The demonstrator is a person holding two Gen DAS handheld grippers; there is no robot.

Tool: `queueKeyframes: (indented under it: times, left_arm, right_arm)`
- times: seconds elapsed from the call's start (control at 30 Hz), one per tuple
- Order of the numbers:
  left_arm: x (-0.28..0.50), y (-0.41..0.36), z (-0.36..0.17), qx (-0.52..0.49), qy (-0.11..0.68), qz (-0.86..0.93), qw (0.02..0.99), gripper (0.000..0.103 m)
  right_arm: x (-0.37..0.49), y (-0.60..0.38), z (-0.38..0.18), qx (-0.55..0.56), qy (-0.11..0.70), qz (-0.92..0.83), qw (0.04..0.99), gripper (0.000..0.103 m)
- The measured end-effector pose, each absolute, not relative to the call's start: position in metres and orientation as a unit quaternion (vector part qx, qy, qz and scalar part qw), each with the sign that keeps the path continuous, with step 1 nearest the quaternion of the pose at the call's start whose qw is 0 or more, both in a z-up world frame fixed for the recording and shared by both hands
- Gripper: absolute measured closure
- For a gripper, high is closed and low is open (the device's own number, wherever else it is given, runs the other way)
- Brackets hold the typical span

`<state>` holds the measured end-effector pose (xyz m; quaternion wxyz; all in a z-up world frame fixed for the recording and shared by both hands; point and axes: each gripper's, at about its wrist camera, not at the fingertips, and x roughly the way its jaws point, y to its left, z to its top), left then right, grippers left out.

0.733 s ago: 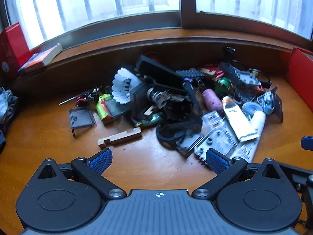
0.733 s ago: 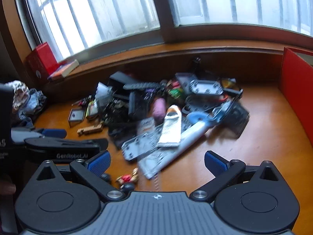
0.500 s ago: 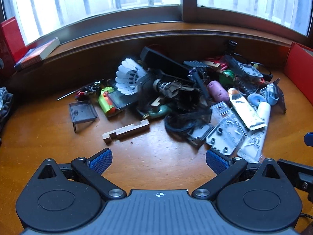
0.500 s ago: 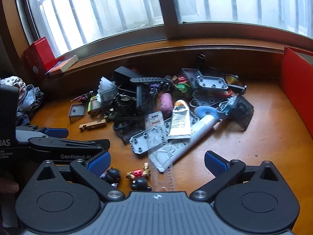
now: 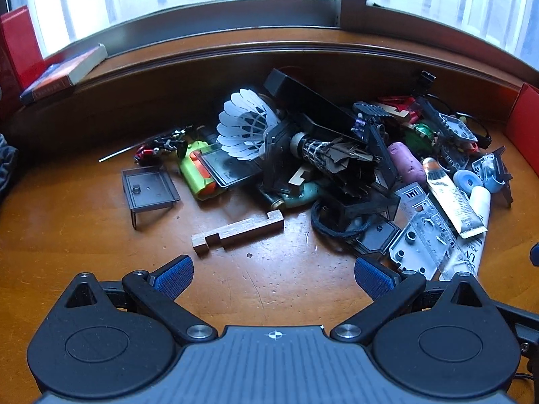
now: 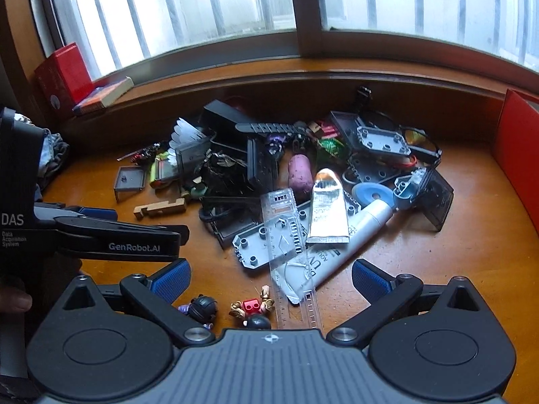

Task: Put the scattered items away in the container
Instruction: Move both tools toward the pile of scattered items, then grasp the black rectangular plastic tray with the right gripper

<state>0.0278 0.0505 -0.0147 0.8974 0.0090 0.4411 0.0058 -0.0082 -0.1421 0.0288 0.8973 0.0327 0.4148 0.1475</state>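
A heap of small items lies on the wooden table. It holds a white shuttlecock [image 5: 247, 124], a notched wooden block [image 5: 237, 232], a green-orange toy [image 5: 197, 175], a purple roll [image 5: 406, 163], a silver tube [image 6: 328, 208], a white tube [image 6: 350, 239] and a clear ruler [image 6: 291, 245]. My left gripper [image 5: 273, 273] hovers open just short of the wooden block. My right gripper [image 6: 269, 277] is open above the ruler's near end and two small toy figures [image 6: 251, 306]. A red container wall [image 6: 517, 155] stands at the right.
A small grey tray on legs [image 5: 148, 188] sits left of the heap. A book [image 5: 64, 74] and a red box [image 6: 64, 74] rest on the window ledge. Cloth [image 6: 52, 155] lies at the far left. The left gripper's body [image 6: 118, 235] crosses the right wrist view.
Both grippers have drawn back and risen a little; the heap sits further off, and two toy figures have come into the right wrist view. Both stay open.
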Motion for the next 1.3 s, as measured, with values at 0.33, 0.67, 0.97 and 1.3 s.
queueKeyframes:
  times: [0.33,0.67,0.97,1.3]
  left_arm:
    - [0.039,0.069,-0.017,0.008,0.416,0.003,0.909,0.000]
    - [0.048,0.097,-0.021,-0.014,0.416,-0.003,0.909,0.000]
    - [0.050,0.103,-0.020,-0.009,0.394,-0.009,0.919,0.000]
    - [0.054,0.104,-0.023,-0.007,0.397,-0.007,0.918,0.000]
  right_arm:
    - [0.002,-0.130,0.019,0.038,0.447,0.157,0.880,0.000]
    - [0.018,-0.112,0.024,0.017,0.432,0.200,0.879,0.006]
    - [0.046,-0.103,0.029,0.032,0.413,0.207,0.886,0.011]
    - [0.148,-0.091,0.051,0.124,0.408,0.229,0.875,0.002]
